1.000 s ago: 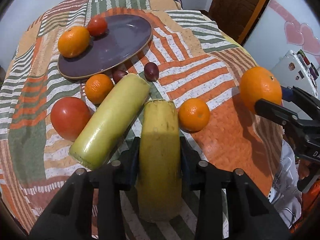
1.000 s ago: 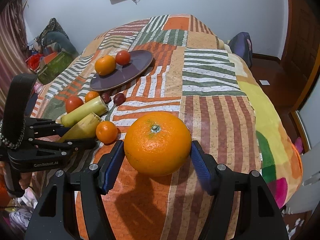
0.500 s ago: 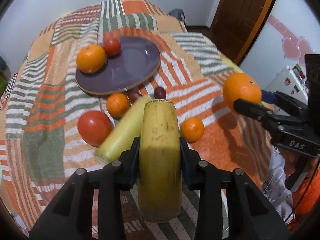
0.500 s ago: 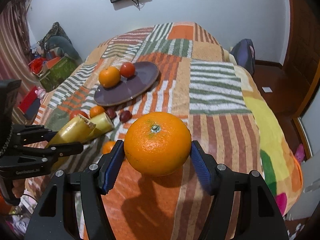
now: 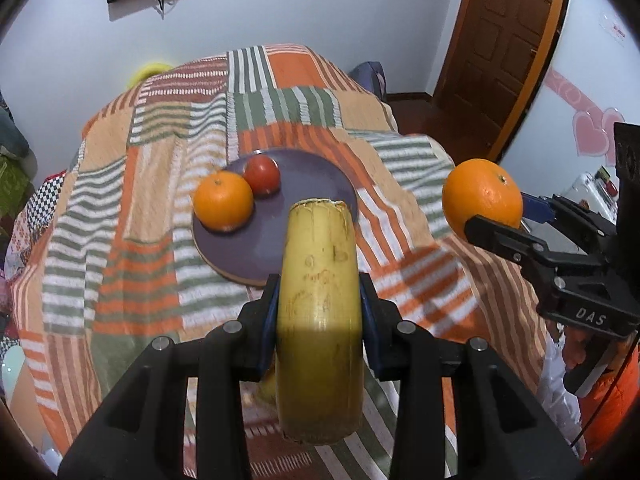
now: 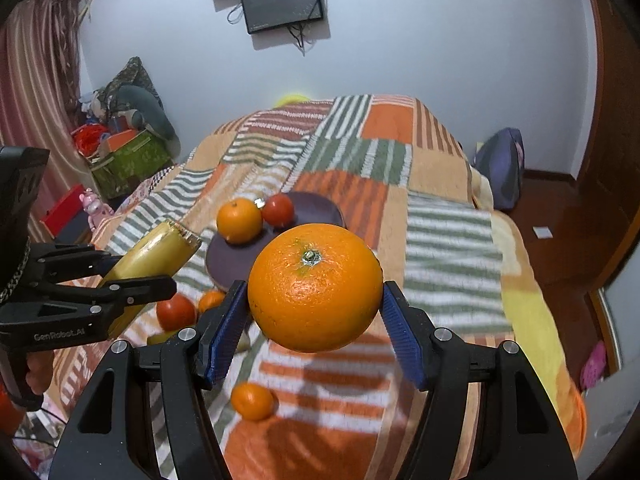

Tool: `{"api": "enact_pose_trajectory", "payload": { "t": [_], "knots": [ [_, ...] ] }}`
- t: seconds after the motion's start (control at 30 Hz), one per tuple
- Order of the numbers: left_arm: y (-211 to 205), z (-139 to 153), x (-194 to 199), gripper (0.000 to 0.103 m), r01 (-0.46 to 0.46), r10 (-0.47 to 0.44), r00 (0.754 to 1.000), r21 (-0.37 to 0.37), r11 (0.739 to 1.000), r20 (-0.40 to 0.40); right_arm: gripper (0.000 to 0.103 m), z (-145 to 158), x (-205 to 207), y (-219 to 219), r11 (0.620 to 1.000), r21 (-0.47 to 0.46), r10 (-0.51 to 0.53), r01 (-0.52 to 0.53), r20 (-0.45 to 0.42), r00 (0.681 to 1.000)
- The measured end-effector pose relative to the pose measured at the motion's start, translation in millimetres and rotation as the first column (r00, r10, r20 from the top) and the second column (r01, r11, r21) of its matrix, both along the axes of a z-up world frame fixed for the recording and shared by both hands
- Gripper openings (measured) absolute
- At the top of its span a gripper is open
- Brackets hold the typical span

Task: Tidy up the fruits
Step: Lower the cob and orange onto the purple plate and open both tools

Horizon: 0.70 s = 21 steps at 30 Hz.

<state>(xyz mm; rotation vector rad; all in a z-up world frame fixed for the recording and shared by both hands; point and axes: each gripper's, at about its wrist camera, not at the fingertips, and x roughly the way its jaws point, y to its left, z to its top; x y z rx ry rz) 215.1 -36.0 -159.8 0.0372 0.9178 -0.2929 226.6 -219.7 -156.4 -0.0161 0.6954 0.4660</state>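
- The left gripper [image 5: 320, 304], body lettered "GenRobot.AI" in the right wrist view, has its fingers clamped on a yellow banana piece [image 5: 318, 316] held above the striped bed cover [image 5: 120, 240].
- The right gripper [image 6: 316, 316], marked "DAS" in the left wrist view, grips a large orange [image 6: 315, 286] aloft.
- A purple plate [image 5: 304, 184] carries a mandarin [image 5: 223, 205] and tomato [image 5: 262, 175].
- Only the right wrist view shows a loose mandarin [image 6: 253, 401] and another tomato [image 6: 176, 311] on the cover.

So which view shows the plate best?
The left wrist view: most of the plate shows there, carrying an orange and a tomato, with only its near edge behind the held banana. In the right wrist view the big orange covers much of it.
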Motion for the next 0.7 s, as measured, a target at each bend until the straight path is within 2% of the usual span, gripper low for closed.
{"api": "enact_pose_trajectory", "payload": {
  "t": [0.2, 0.7],
  "knots": [
    [6.1, -3.9, 33.2, 0.036, -0.019, 0.019, 1.0, 0.016, 1.0, 0.011, 0.063, 0.3, 23.3, 9.7, 1.0, -0.003, 0.017, -0.017, 0.011, 1.0],
    [13.8, -50.0, 110.6, 0.036, 0.016, -0.012, 0.997, 0.047, 0.999, -0.081, 0.063, -28.4, 95.9, 46.0, 0.997, -0.043, 0.069, -0.071, -0.046, 0.997]
  ]
}}
